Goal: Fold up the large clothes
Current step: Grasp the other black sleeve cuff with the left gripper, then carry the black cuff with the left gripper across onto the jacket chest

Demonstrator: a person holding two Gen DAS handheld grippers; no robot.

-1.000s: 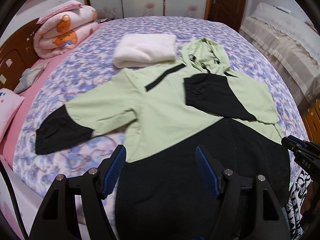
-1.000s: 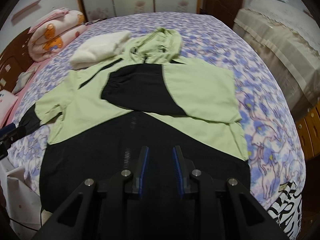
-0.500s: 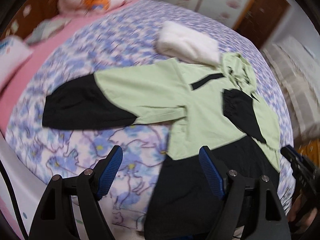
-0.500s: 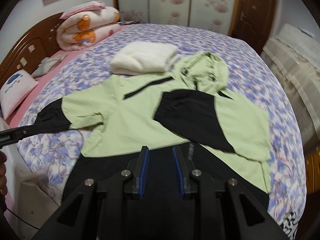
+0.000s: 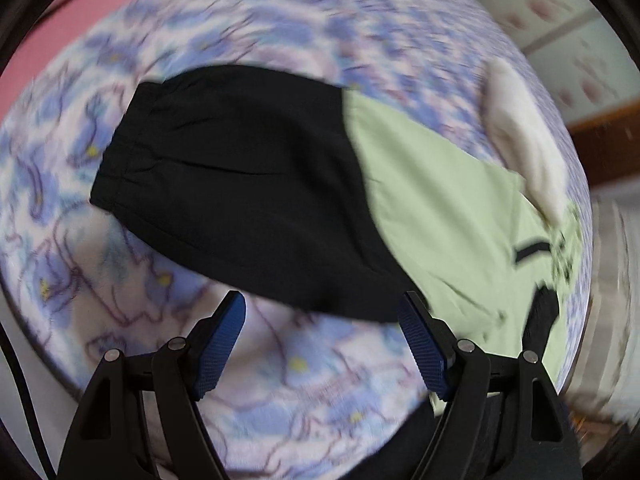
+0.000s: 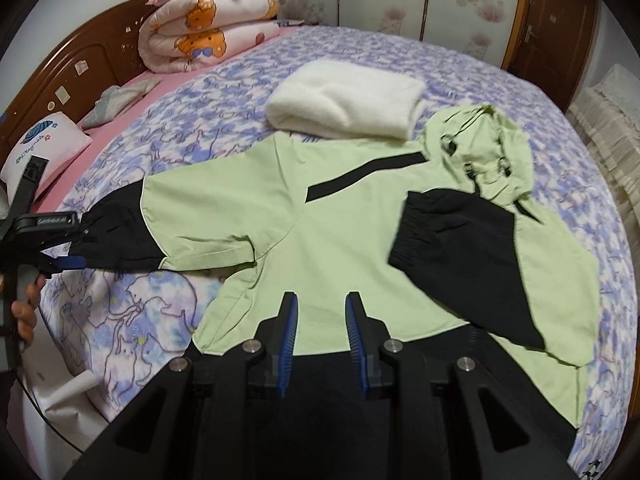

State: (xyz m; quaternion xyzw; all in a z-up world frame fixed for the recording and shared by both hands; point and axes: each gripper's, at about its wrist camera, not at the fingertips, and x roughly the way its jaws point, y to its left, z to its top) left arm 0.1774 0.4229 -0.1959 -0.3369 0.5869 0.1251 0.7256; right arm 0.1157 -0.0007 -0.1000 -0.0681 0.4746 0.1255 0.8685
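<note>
A light green and black hooded jacket (image 6: 340, 232) lies spread on the bed. One sleeve is folded across the chest, its black cuff (image 6: 436, 240) pointing left. The other sleeve stretches out left and ends in a black part (image 5: 240, 184) (image 6: 120, 240). My left gripper (image 5: 322, 312) (image 6: 82, 240) hovers open at this sleeve end, the sleeve's near edge level with its fingertips and the pads apart from the cloth. My right gripper (image 6: 320, 304) hangs over the jacket's middle, where green meets black. Its jaws stand a narrow gap apart with nothing between them.
The bed has a purple flowered cover (image 6: 180, 128). A folded white blanket (image 6: 344, 100) lies just beyond the jacket's shoulder. A rolled pink quilt (image 6: 208, 36), a pillow (image 6: 44, 152) and the wooden headboard (image 6: 68, 76) are at the far left. A hand (image 6: 24, 312) holds the left gripper.
My left gripper swung left and down, rolling, from over the jacket's body to the outstretched sleeve's black end. My right gripper shifted left over the jacket. The jacket has not moved.
</note>
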